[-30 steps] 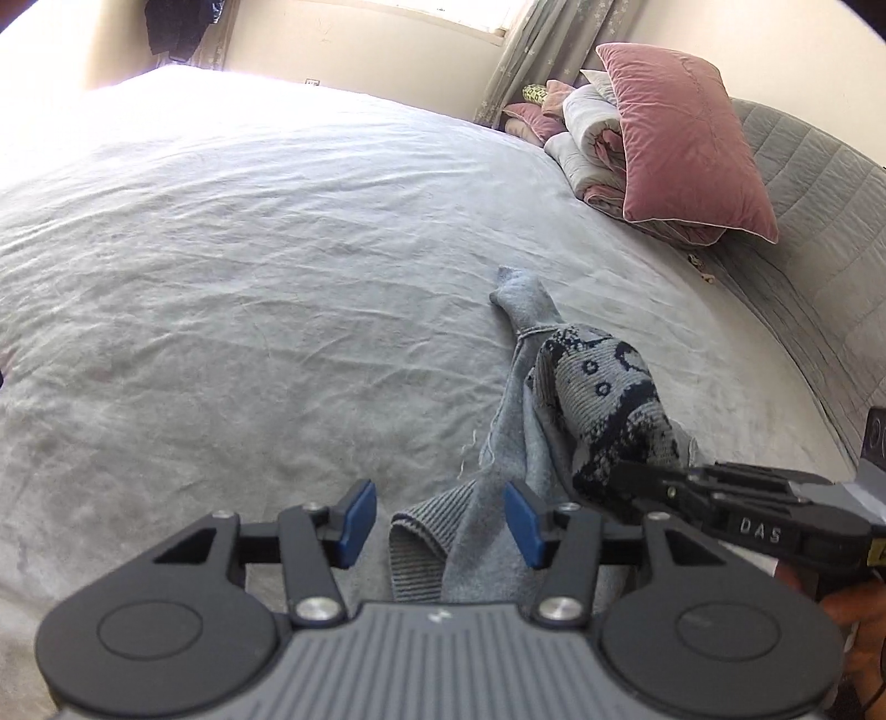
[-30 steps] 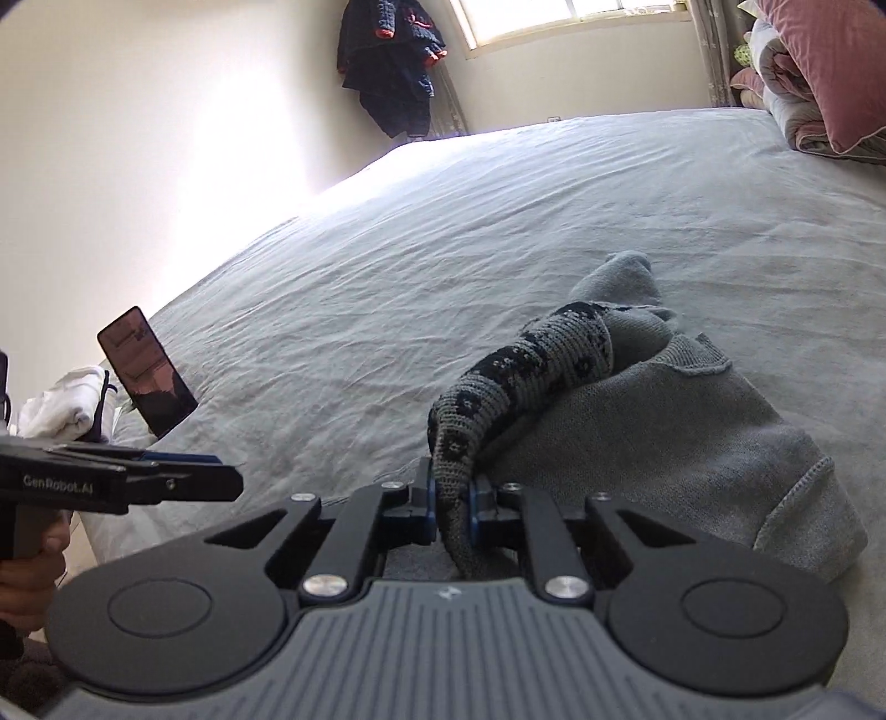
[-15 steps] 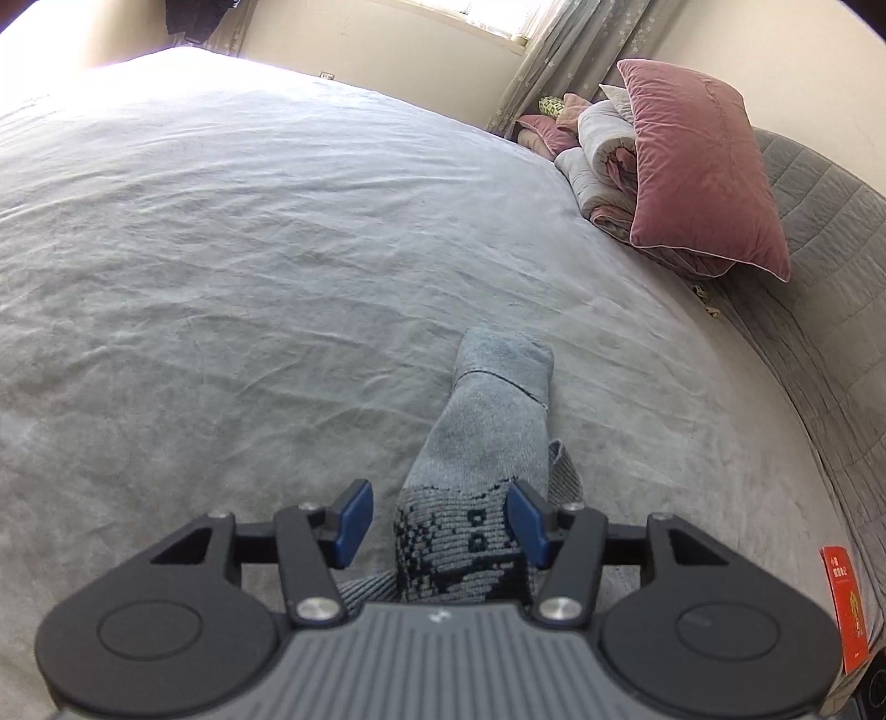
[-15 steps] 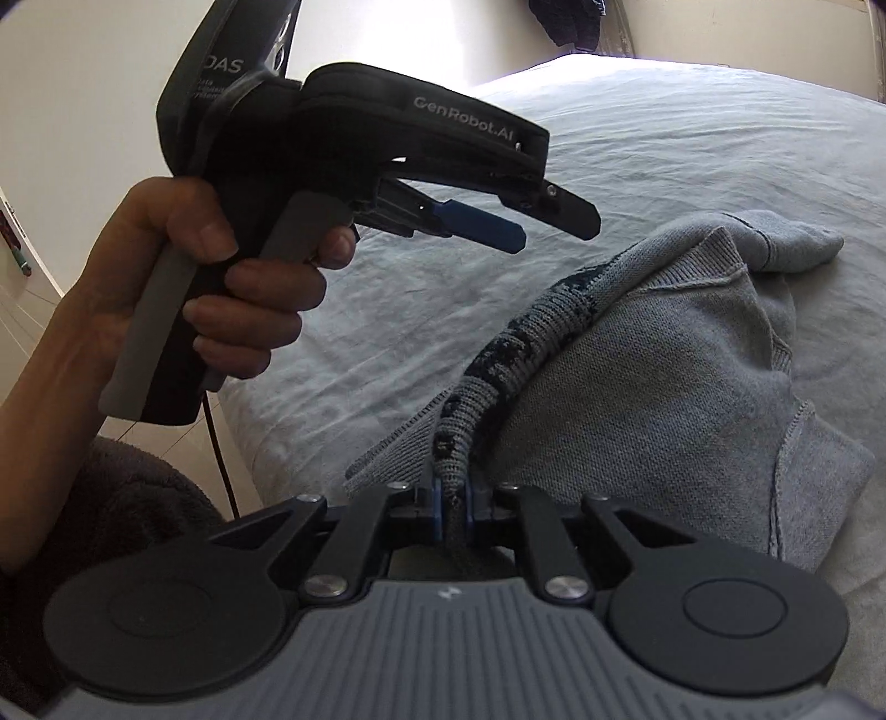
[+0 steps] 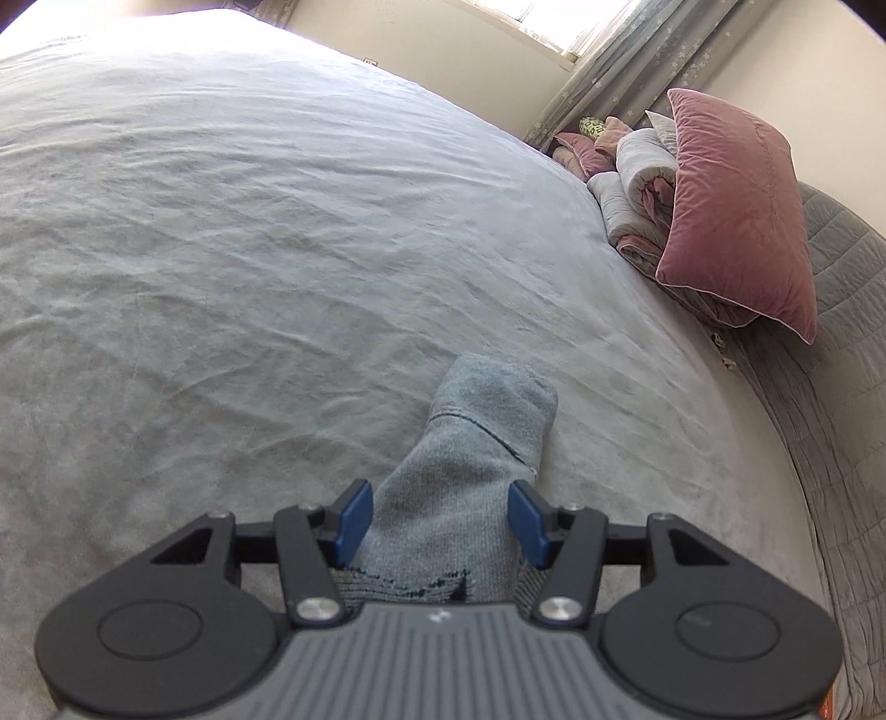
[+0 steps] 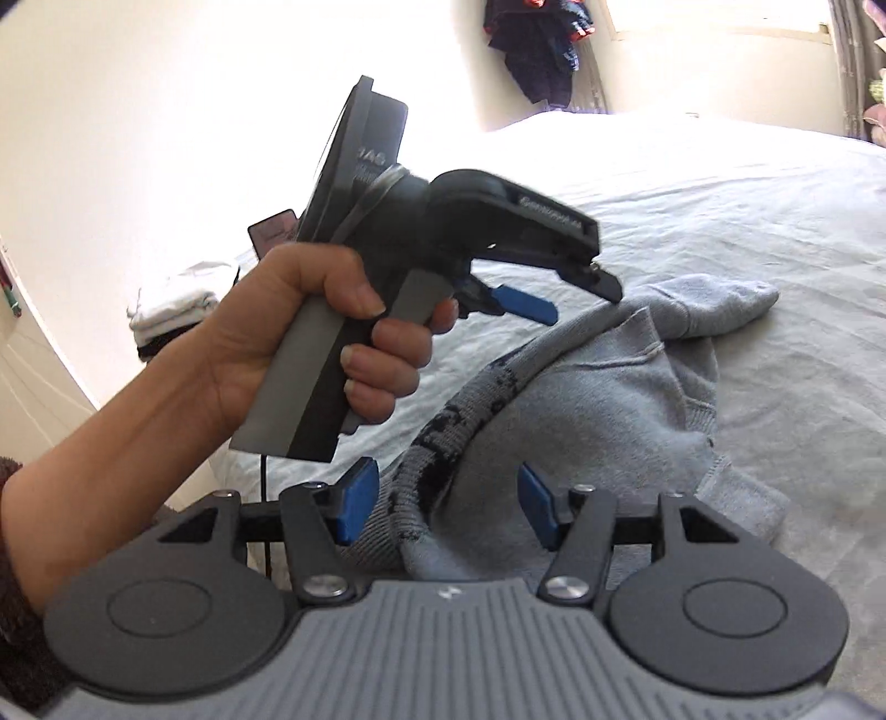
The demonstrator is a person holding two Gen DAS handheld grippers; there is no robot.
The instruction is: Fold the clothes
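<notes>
Nearest the right wrist lens, right hand-held gripper [image 6: 446,507] spread wide, both blue pads clear of the cloth, grey sweater [image 6: 598,421] bunched just ahead and running between them untouched. Dark patterned band [image 6: 443,448] rising through the gap like a ridge, probably because the knit is gathered lengthwise rather than laid flat. A little further out, left hand [image 6: 310,338] wrapped around a pistol-style handle, wrist cocked, nose of the left hand-held gripper [image 5: 440,518] tipped down at the sweater from above on the near left side. From its own camera, those jaws open too, 2 blue pads straddling a narrow tongue of grey knit without pinching; looks like a sleeve or a folded edge, hard to say which. Judged as a regrasp step: nothing pinched by either tool, garment resting wholly on the bed [image 5: 232,266], still crumpled, fold barely begun. Sweater sitting near the bed's close edge, likely for easy reach with both tools. Further off, wide stretch of wrinkled grey sheet. Beyond that, pink pillow [image 5: 736,205] propped against rolled bedding at the headboard side. Farthest, dark clothes [image 6: 542,50] hanging by the bright window wall, and a small white pile [image 6: 174,302] off the bed's left edge.
</notes>
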